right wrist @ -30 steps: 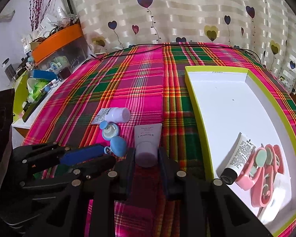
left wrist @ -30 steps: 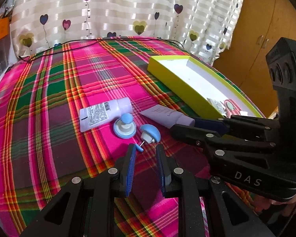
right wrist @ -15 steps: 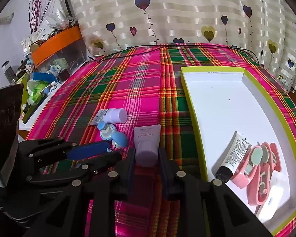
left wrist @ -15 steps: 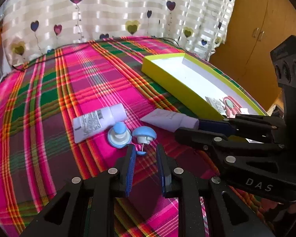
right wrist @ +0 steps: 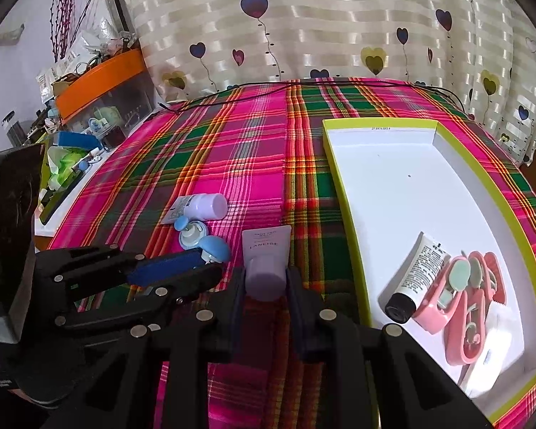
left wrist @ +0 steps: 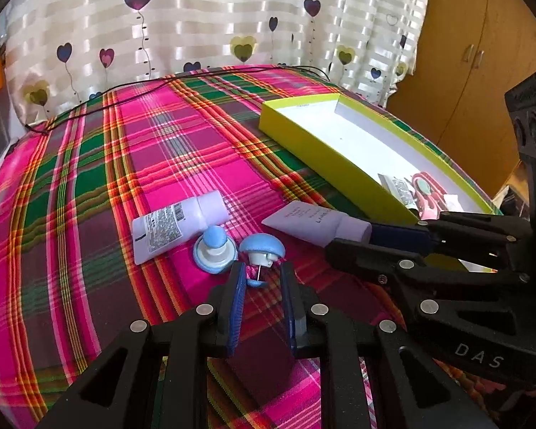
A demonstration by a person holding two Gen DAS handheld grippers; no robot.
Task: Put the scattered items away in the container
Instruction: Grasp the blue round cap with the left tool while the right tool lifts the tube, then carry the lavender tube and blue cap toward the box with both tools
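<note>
LANEIGE tube (right wrist: 266,261) between right gripper (right wrist: 264,279) jaws, DAS on gripper body

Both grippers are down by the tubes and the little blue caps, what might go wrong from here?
1. The right gripper grips the lavender tube only at its cap end, so the flat tail may sag and catch the yellow-green box wall.
2. The left gripper is open around the thin stem of the blue mushroom-shaped cap; closing could pinch poorly and flick it away.
3. The grippers sit close together and may collide.
</note>
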